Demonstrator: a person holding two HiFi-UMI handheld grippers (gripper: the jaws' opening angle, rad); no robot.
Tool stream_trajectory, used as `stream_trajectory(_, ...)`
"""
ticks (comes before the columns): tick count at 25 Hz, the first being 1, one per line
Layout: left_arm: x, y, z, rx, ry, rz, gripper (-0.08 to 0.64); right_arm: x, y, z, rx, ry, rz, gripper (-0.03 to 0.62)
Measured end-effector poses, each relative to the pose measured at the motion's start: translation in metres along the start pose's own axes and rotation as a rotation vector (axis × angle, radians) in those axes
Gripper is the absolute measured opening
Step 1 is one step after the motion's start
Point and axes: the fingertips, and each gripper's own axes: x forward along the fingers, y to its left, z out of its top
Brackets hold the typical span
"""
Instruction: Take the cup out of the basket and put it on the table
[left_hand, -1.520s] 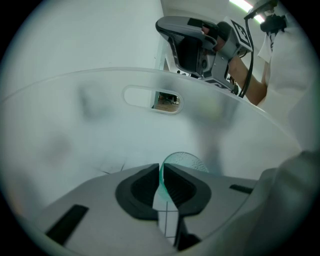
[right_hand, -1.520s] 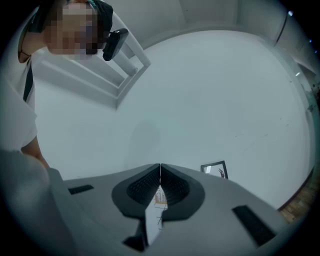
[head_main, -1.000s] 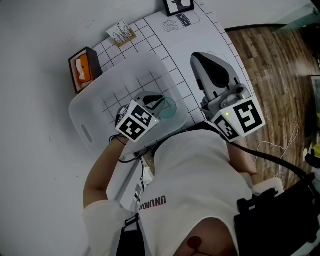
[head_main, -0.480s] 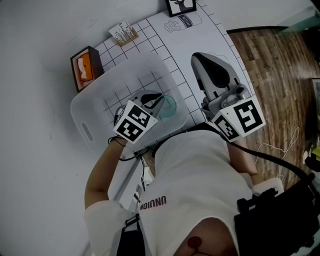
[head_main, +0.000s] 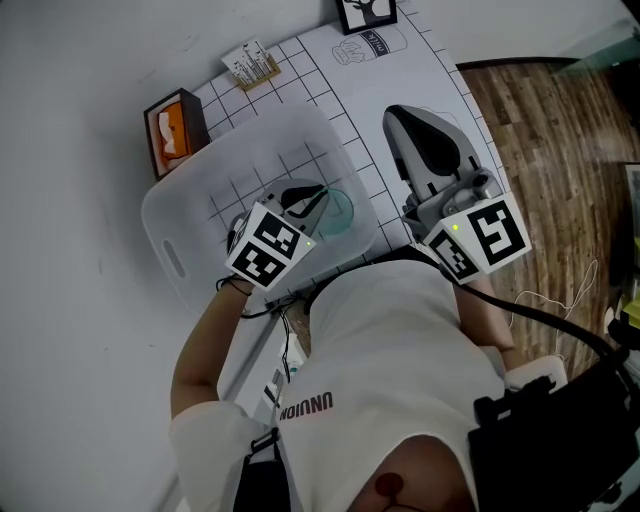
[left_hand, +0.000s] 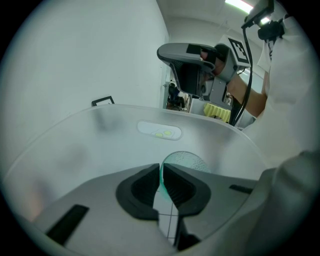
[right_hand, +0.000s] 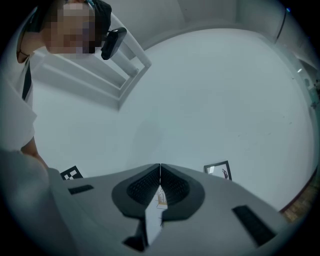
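- The left gripper (left_hand: 161, 172) reaches down into the translucent basket (head_main: 168, 215), its jaws clamped on the thin wall of the green cup (left_hand: 190, 161) — the cup's edge runs up between the two pads
- The cup is inside the basket, towards the side nearest the right gripper (head_main: 402, 120), its round mouth just beyond the jaw tips
- The right gripper hangs over the gridded table (head_main: 425, 80) beside the basket, jaws pressed together on nothing
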Motion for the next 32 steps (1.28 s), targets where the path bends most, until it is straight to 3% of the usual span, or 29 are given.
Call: stream_trajectory(32, -0.035, 0.014, 0.021, -0.08, -0.149, 0.131, 0.034, 0.0, 0.01, -0.001, -0.006, 0.002, 0.033, 0.02)
